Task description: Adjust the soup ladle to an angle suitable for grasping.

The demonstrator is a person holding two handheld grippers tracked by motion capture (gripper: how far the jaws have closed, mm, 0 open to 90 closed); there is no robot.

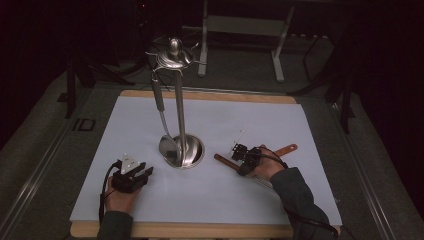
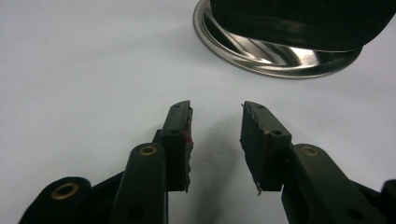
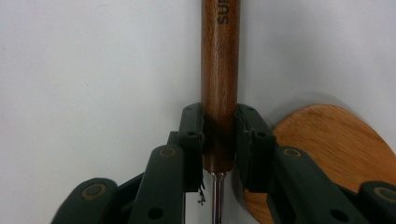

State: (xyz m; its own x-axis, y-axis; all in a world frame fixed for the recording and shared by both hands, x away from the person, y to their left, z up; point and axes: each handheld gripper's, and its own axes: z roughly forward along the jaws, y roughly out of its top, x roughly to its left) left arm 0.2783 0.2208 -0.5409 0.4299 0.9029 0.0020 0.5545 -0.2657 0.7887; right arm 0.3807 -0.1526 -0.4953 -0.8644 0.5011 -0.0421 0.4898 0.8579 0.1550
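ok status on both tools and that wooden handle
Right tool shut on handle, flat on table. Left tool open, holding nothing, by stand. Wooden spatula lies beside the handle.

In the left gripper view, we see the stand's base [image 2: 280,58] cut off by the top edge, with a dark blurred shape covering its middle. In the right gripper view, the wooden handle [image 3: 219,84] runs past the top edge, and the jaws hide part of the wooden spatula [image 3: 336,154].

Left hand-held gripper [image 1: 142,172] low, jaws apart, right hand-held gripper [image 1: 237,151] jaws clamped
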